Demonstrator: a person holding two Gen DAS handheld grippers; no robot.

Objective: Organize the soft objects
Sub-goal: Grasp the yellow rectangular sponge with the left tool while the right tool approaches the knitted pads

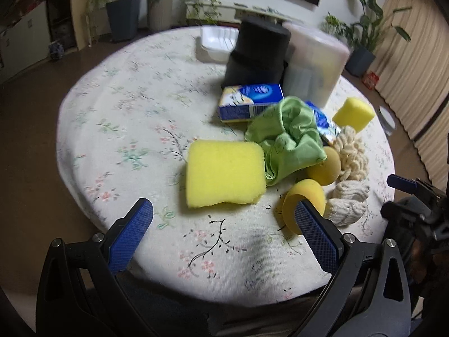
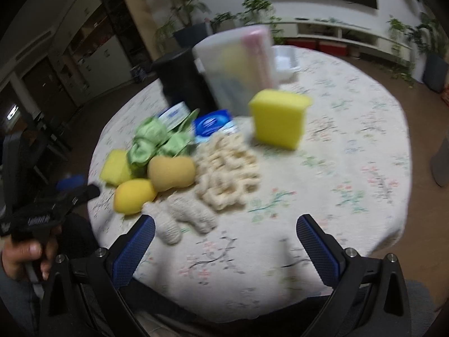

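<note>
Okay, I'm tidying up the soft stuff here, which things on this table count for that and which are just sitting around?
For the job: large yellow sponge, green cloth, small yellow sponge block, round sponges, cream knitted pieces.

Lying about: tissue packs, black container, clear lidded bin, white tray.

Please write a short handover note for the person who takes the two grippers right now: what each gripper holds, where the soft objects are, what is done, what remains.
Left gripper: open, empty, near the table's front edge. Right gripper: open, empty.
On the floral tablecloth: large yellow sponge, green cloth beside it, two round yellow sponges, cream knitted pieces, cream looped piece, small yellow sponge block, blue packs.
Behind them: black container, translucent bin, white tray.
Done: nothing visibly sorted; the soft objects still lie loose.
Left: move them into containers.
</note>
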